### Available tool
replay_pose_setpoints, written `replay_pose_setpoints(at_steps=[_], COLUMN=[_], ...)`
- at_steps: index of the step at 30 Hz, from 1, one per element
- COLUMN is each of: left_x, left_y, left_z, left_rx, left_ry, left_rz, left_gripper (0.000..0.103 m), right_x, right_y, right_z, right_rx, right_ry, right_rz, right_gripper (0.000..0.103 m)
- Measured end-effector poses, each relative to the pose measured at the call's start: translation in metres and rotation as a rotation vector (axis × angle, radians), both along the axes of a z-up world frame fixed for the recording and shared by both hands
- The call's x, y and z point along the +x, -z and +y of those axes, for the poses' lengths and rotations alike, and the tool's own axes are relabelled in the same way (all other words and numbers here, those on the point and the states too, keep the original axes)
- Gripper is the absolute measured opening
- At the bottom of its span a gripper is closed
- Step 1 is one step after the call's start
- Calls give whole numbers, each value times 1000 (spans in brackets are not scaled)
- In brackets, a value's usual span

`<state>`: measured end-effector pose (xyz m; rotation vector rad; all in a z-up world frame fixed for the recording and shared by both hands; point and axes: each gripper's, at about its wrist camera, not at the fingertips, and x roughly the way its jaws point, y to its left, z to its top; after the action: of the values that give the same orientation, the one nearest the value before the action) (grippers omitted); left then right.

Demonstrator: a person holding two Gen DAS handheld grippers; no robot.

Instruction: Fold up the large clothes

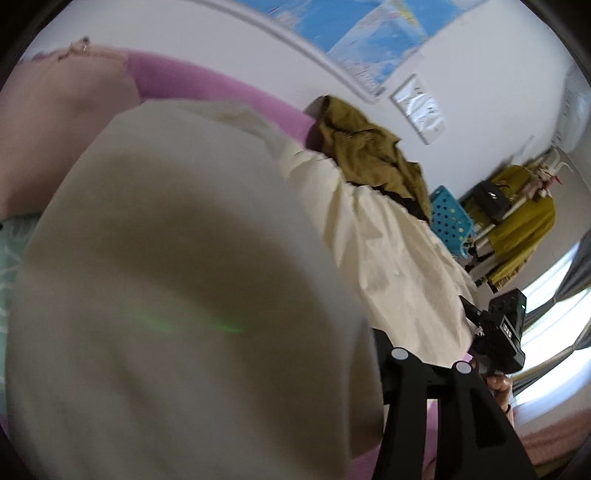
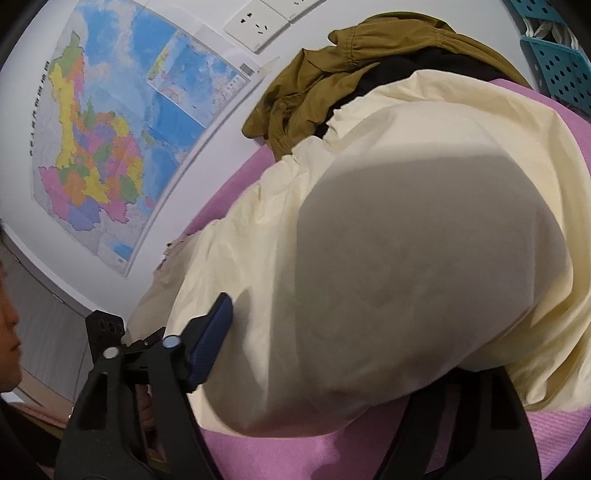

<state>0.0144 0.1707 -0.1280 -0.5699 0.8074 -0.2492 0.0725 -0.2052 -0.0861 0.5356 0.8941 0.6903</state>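
Note:
A large cream garment [image 1: 399,251] lies on the pink bed cover [image 1: 207,88]. A raised fold of it fills most of the left wrist view and hides my left gripper's fingertips; only the right finger's black frame [image 1: 454,417] shows. In the right wrist view the same cream garment [image 2: 424,258] drapes over my right gripper, whose blue left finger [image 2: 210,343] presses against the cloth. The other finger is hidden under the fabric. Each gripper seems closed on the cloth, but the jaws cannot be seen. The right gripper's body [image 1: 506,332] shows at the garment's edge.
An olive jacket [image 2: 332,85] lies crumpled beyond the cream garment, near the wall. A map [image 2: 122,129] and wall sockets [image 2: 258,22] are on the wall. A blue perforated basket [image 1: 450,218] and a rack with yellow clothes [image 1: 517,221] stand by the window.

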Motion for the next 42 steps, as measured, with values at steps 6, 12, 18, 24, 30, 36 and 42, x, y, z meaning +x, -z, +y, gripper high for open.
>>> replay_pose_setpoints(at_steps=[6, 12, 18, 24, 30, 36, 42], left_x=[1, 5, 7, -1, -25, -44, -67], left_y=[-7, -30, -69, -120, -176, -210, -220], left_z=[-8, -7, -2, 17, 55, 109, 170], left_rx=[53, 49, 80, 127, 202, 298, 403], left_ry=[-10, -4, 18, -13, -105, -258, -437], left_rz=[-1, -14, -64, -156, -273, -302, -265], left_gripper=[27, 16, 13, 13, 14, 14, 13], right_x=[6, 10, 7, 6, 10, 24, 38], right_y=[1, -40, -106, -168, -217, -238, -235], right_z=[-11, -2, 16, 46, 91, 172, 267], right_rx=[83, 117, 119, 113, 167, 215, 222], right_ry=[8, -22, -86, -163, -244, -362, -476], right_rz=[41, -22, -158, -294, -411, -453, -434], right_gripper=[27, 19, 17, 16, 16, 16, 16])
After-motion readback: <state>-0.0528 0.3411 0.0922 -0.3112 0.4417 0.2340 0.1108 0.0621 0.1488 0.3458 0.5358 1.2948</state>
